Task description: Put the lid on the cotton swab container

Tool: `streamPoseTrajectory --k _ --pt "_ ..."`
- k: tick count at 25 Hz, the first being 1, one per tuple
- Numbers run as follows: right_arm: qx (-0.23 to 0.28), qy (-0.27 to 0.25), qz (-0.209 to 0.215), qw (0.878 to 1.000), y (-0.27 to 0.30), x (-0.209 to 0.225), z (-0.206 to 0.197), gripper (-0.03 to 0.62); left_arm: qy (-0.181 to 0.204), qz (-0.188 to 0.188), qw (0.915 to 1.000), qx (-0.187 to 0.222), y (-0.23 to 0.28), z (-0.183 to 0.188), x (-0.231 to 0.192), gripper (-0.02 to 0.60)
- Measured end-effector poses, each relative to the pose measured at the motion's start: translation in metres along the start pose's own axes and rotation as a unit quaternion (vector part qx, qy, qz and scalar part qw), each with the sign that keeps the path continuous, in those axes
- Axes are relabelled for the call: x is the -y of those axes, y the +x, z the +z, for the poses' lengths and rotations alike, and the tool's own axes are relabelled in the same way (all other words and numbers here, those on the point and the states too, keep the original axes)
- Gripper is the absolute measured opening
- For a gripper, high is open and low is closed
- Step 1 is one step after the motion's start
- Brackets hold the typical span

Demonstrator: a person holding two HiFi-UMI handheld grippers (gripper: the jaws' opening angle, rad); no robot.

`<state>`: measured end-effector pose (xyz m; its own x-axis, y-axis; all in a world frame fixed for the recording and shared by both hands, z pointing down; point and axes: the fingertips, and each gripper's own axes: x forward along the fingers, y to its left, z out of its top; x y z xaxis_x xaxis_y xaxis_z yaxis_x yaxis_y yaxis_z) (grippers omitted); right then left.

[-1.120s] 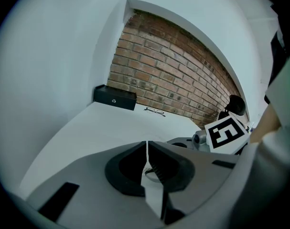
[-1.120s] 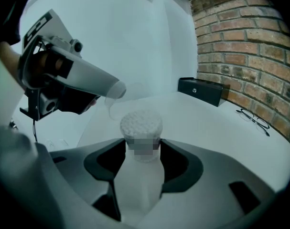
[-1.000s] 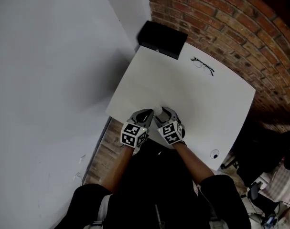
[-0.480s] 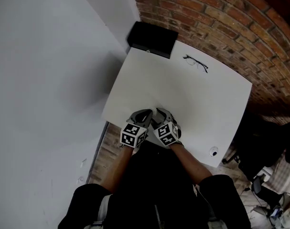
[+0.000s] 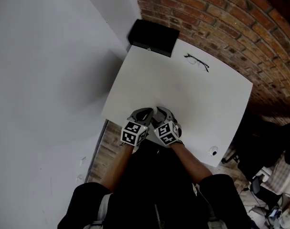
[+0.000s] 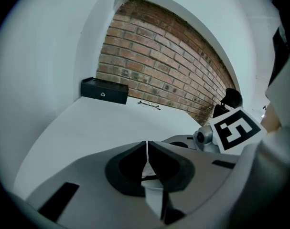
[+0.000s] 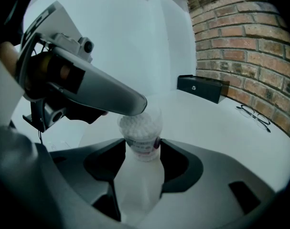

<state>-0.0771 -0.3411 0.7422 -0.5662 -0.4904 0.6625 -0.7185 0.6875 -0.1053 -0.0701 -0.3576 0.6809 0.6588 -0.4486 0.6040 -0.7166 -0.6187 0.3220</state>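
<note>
In the right gripper view, my right gripper [image 7: 142,149] is shut on a clear cotton swab container [image 7: 141,132], held upright with white swab tips filling its top. A clear lid [image 7: 153,112] sits over the container's mouth. The left gripper [image 7: 131,104] reaches in from the left and touches that lid at its tip. In the left gripper view, my left gripper [image 6: 147,149] has its jaws pressed together on a thin clear edge, the lid. From the head view, both grippers [image 5: 145,112] [image 5: 161,111] meet tip to tip over the white table's [image 5: 192,99] near edge.
A black box [image 5: 153,37] stands at the table's far left corner against the brick wall. A pair of glasses [image 5: 197,61] lies at the far side. A small round object [image 5: 212,151] sits near the front right corner. A white wall runs along the left.
The two grippers have closed in on each other slightly over the last second. In the last half second they have barely moved.
</note>
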Motion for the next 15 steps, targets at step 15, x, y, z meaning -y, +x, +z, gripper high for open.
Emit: streamPoseTrajectory --k 15 --pt "0.004 -0.005 0.000 1.000 -0.0027 -0.0013 0.0011 0.239 0.014 0.014 0.9994 -0.029 0.0028 -0.0030 -0.0008 0.015"
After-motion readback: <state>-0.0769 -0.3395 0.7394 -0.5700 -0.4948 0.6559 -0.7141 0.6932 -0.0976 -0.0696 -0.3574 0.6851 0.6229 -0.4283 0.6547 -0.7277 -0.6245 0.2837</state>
